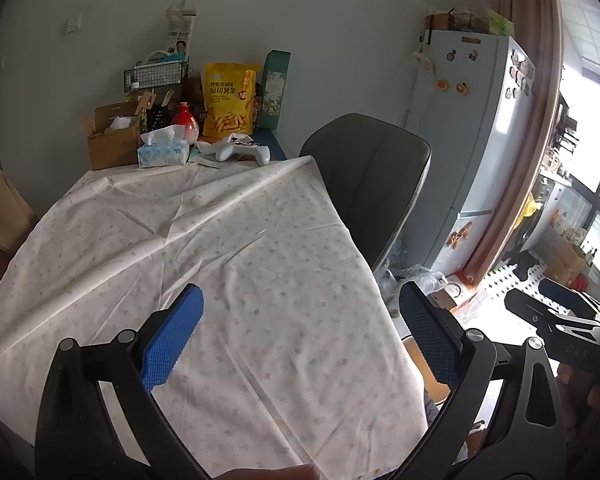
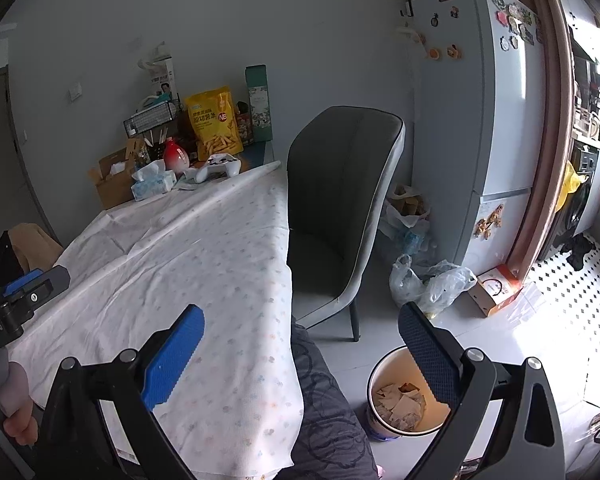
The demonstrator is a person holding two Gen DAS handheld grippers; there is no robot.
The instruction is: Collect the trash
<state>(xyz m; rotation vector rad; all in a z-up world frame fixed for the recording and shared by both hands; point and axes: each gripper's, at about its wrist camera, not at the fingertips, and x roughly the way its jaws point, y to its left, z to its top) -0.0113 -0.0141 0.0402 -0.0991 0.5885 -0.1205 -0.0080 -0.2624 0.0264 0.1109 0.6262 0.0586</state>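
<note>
A round trash bin [image 2: 384, 376] stands on the floor beside the table's near right corner, with crumpled paper scraps [image 2: 400, 400] inside. My right gripper [image 2: 300, 340] is open and empty, held above the table edge and the bin. My left gripper [image 1: 300, 320] is open and empty over the patterned tablecloth [image 1: 220, 260]. The right gripper also shows at the right edge of the left wrist view [image 1: 560, 312]. The left gripper shows at the left edge of the right wrist view [image 2: 24, 292]. No loose trash shows on the cloth.
At the table's far end stand a cardboard box [image 1: 112, 136], tissue pack [image 1: 162, 152], white game controller [image 1: 242, 150], yellow snack bag [image 1: 228, 100] and red vase [image 1: 185, 120]. A grey chair [image 2: 340, 208] stands right of the table. Plastic bags [image 2: 428, 284] and a fridge [image 2: 480, 100] lie beyond.
</note>
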